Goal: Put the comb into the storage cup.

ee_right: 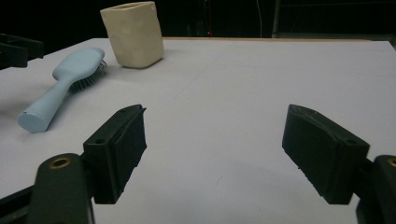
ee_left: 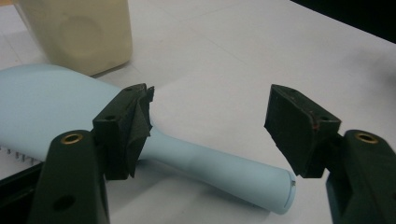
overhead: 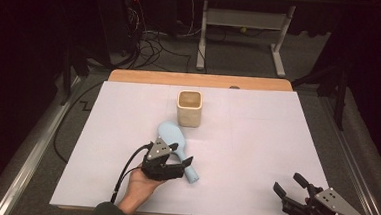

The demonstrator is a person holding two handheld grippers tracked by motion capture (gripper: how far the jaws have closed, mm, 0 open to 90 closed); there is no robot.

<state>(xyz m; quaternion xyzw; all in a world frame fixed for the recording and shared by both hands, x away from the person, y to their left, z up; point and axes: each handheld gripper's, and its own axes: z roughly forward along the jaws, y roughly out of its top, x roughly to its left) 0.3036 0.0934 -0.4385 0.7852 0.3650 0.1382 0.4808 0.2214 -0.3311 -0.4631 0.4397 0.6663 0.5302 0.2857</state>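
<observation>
Trouble, if it comes, comes at the handle: the left tongs [overhead: 182,156] sit with jaws spread wide over the pale blue hairbrush [overhead: 177,146], one pad just beside the neck where head meets handle, the other standing well clear out past the handle's butt end. Nothing is pinched yet. That handle is smooth, round and tapering, so a squeeze placed off its middle could roll it aside or squirt it out along the tabletop [overhead: 255,156]. Bristles face down under the head, so the brush rests a bit springy, and a push from one pad alone may swing it round. Swing it far and the head bumps the cream cup [overhead: 189,108] just beyond it, which looks light enough to tip.

Right tongs [overhead: 290,186] rest near the front right corner, jaws apart, holding nothing, well away from the action.

The brush itself: matte light blue plastic, broad oval paddle head, slim handle ending in a flat cap. It lies diagonally near the tabletop's middle, head towards the cup, handle towards the person's left hand [overhead: 141,184].
</observation>
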